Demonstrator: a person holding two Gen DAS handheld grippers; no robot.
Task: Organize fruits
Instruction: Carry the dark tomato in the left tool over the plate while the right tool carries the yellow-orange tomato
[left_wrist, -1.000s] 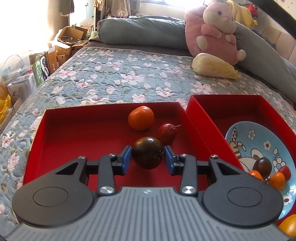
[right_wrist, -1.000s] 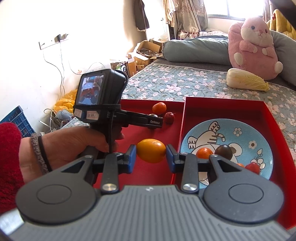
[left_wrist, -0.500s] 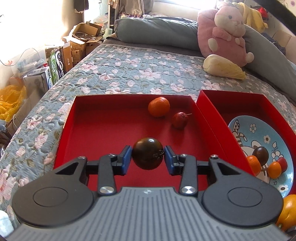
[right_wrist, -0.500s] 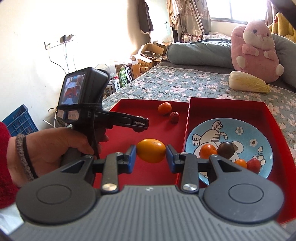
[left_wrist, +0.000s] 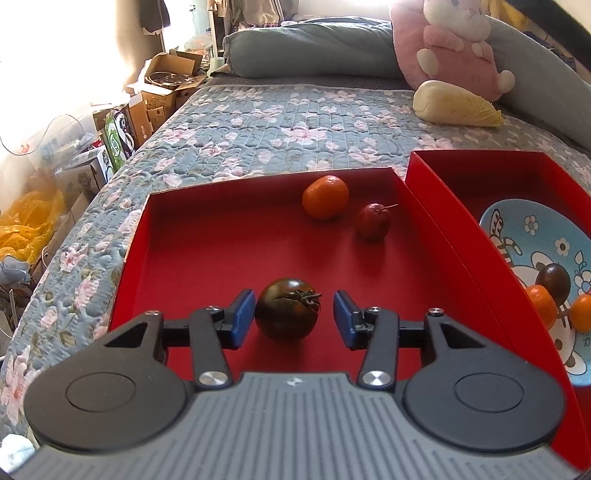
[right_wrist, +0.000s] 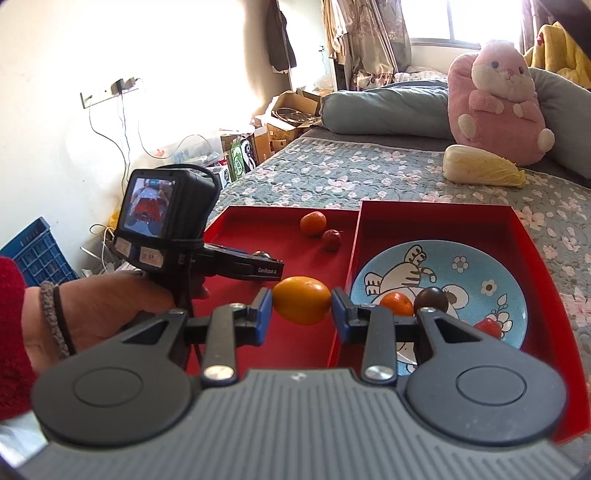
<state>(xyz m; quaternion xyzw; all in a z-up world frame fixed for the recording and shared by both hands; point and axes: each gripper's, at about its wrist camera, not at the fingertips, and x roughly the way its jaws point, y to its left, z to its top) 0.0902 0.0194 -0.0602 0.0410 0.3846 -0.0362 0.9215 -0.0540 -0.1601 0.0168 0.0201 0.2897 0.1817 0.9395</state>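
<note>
In the left wrist view the left gripper (left_wrist: 293, 317), clamped on the dark tomato (left_wrist: 287, 314) a moment ago, is opening and frees it on the left red tray (left_wrist: 207, 243) floor (seemingly a drop-off), while in the right wrist view the right gripper (right_wrist: 302, 310) keeps squeezing the orange fruit (right_wrist: 302, 300), with the blue plate (right_wrist: 480, 273) just ahead-right.

Bed (left_wrist: 280, 122) under floral quilt, grey bolster (right_wrist: 384, 110) at head. White wall (right_wrist: 48, 147) left, cables hanging from socket (right_wrist: 110, 92). Cardboard boxes (left_wrist: 162, 92) on floor beside bed. Window (right_wrist: 461, 22) overexposed, strong daylight.
</note>
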